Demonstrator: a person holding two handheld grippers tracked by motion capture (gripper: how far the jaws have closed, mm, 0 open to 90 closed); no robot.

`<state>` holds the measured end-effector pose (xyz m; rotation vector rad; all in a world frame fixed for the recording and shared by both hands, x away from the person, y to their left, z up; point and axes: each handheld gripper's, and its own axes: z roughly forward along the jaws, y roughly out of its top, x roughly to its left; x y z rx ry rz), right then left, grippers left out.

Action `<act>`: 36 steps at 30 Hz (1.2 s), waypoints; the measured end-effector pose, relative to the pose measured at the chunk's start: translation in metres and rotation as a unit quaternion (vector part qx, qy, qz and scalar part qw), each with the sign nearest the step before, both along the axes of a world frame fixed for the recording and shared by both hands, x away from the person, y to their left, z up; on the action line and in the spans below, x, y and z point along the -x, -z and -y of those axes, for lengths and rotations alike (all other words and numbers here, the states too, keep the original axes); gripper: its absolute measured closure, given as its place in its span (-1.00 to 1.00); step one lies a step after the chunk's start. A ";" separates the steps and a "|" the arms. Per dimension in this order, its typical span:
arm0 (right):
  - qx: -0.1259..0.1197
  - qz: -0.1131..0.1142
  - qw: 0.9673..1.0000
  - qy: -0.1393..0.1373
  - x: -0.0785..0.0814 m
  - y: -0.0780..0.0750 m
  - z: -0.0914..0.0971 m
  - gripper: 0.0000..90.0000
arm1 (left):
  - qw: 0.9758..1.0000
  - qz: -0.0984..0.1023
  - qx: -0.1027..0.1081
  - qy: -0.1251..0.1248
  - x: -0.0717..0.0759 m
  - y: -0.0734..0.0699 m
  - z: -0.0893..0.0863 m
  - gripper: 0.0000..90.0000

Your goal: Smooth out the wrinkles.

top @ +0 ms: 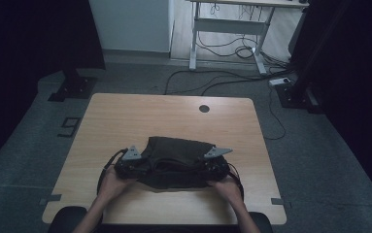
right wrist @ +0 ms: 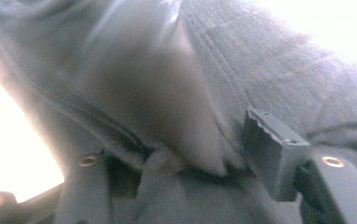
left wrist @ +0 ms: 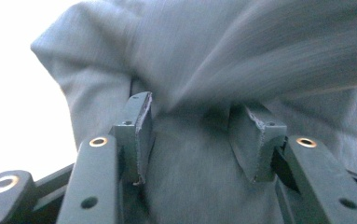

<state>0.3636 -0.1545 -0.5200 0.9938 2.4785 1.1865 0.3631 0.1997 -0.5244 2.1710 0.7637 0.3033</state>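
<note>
A dark grey garment point(top: 174, 162) lies bunched on the near half of the wooden table point(top: 125, 116). A hand holds each gripper at one end of it. My left gripper point(top: 143, 167) is at its left edge and my right gripper point(top: 207, 167) at its right edge, both pointing inward. In the left gripper view the jaws of the left gripper point(left wrist: 197, 135) stand apart with folded cloth point(left wrist: 204, 60) loose between the pads. In the right gripper view the jaws of the right gripper point(right wrist: 190, 158) are also spread, and blurred cloth point(right wrist: 269, 65) drapes over the left jaw.
A round black cable hole point(top: 203, 108) sits near the table's far edge. Beyond the table are a white desk frame point(top: 227, 29), cables point(top: 222, 80) on the grey floor, and black stand bases at left point(top: 72, 87) and right point(top: 295, 94).
</note>
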 end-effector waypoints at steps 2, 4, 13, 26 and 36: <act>0.008 0.007 1.000 0.000 0.007 -0.001 0.007 -0.20 | 1.000 -0.008 0.014 -0.013 0.002 -0.002 -0.011 0.03; 0.015 0.008 1.000 0.002 0.014 -0.002 0.014 -0.31 | 0.999 -0.009 0.029 -0.024 0.003 -0.006 -0.019 0.02; 0.047 -0.020 0.997 0.052 0.038 -0.004 0.063 -0.40 | 0.997 0.027 0.057 -0.033 0.004 -0.032 -0.001 -0.36; 0.015 -0.009 0.997 0.074 0.026 -0.016 0.010 -0.66 | 1.000 -0.006 -0.002 -0.010 0.018 0.002 0.037 -0.44; 0.060 -0.035 0.993 0.100 0.025 0.014 0.003 -0.70 | 1.000 -0.012 -0.006 -0.019 0.020 0.011 0.036 -0.39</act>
